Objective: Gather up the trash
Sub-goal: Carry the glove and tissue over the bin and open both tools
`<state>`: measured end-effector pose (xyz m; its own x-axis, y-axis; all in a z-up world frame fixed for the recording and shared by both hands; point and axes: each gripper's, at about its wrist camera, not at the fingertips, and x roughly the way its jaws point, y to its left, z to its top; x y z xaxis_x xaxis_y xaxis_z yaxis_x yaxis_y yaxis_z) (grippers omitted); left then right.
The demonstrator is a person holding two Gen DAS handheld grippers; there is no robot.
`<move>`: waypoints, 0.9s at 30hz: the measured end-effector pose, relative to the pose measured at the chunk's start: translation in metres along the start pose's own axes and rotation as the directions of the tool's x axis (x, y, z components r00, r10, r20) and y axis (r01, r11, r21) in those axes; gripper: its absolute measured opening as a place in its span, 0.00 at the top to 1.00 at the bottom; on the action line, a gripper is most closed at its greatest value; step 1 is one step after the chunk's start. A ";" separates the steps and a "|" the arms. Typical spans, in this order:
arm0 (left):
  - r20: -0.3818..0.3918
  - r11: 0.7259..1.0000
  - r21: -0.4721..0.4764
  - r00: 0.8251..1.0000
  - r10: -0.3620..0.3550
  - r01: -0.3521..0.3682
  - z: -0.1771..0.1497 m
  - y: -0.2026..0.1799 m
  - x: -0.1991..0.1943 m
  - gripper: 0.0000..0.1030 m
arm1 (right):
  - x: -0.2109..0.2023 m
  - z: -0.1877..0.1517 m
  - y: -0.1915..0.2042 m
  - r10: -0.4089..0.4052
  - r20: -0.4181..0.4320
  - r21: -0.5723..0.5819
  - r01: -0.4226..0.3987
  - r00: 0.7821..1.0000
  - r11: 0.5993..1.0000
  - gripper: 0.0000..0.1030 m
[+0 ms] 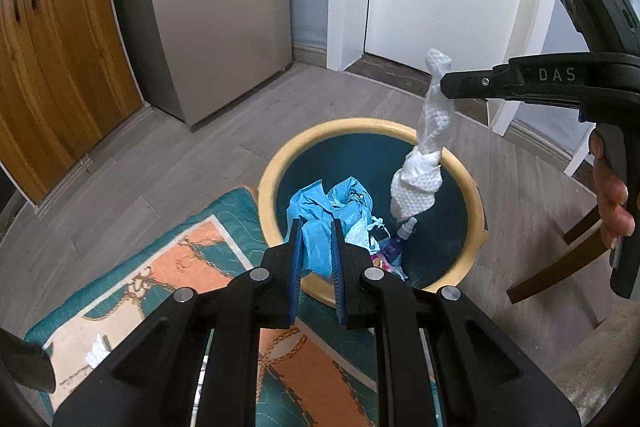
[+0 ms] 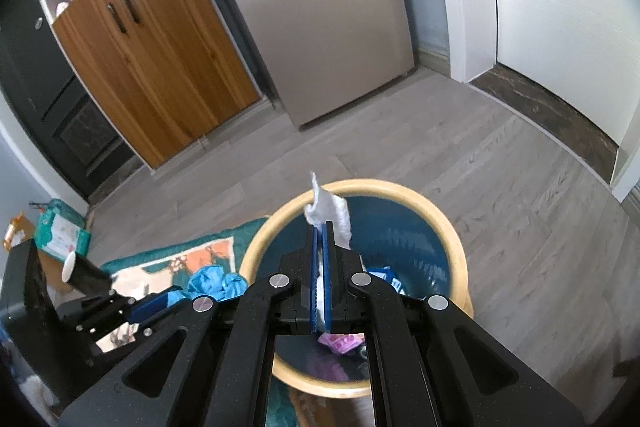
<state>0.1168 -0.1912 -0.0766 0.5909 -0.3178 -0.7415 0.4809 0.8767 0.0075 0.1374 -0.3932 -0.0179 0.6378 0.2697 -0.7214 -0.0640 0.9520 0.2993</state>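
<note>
1. Left gripper: pinching a crumpled blue plastic wrapper, jaws drawn in on it with the blue stuff bunched between the pads; hanging at the near rim of the bin, part over the opening.
2. Right gripper: pressed tight on a twisted white paper towel, nipped near its upper end; the long tail dangling down inside the bin's mouth, lower clump close to the far-right wall.
3. Bin itself: round, cream rim, dark teal inside, standing on grey floor boards beside a patterned rug; already holding a small purple spray bottle and some pink scraps.
4. Handling, as a judgement: both pieces very light, soft and limp; no fear of breakage, little need for squeeze.
5. Wrapper likely slick (thin film slides between pads), so best gripped on a bunched fold, not a single layer.
6. Towel rougher and grippier, but prone to tearing if tugged; best taken at the twisted neck, as now.
7. One more white scrap lying on the rug, apart from the bin, not yet collected.
</note>
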 end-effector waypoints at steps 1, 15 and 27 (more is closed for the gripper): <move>-0.008 1.000 0.005 1.000 -0.005 0.005 -0.001 -0.002 0.004 0.88 | 0.002 -0.001 0.001 -0.007 -0.007 -0.007 0.007 1.000 1.000 0.97; -0.058 0.999 0.045 0.998 -0.015 0.018 -0.008 -0.021 0.038 0.87 | 0.034 -0.014 -0.005 -0.080 -0.086 -0.039 0.077 0.993 0.996 0.97; -0.030 0.999 0.032 0.999 0.015 -0.014 -0.011 -0.009 0.023 0.68 | 0.030 -0.009 -0.001 -0.098 -0.063 -0.030 0.096 0.993 0.995 0.96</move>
<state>0.1195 -0.2023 -0.1013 0.5786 -0.2935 -0.7610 0.4932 0.8690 0.0397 0.1501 -0.3845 -0.0455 0.5917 0.1836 -0.7850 -0.0251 0.9775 0.2096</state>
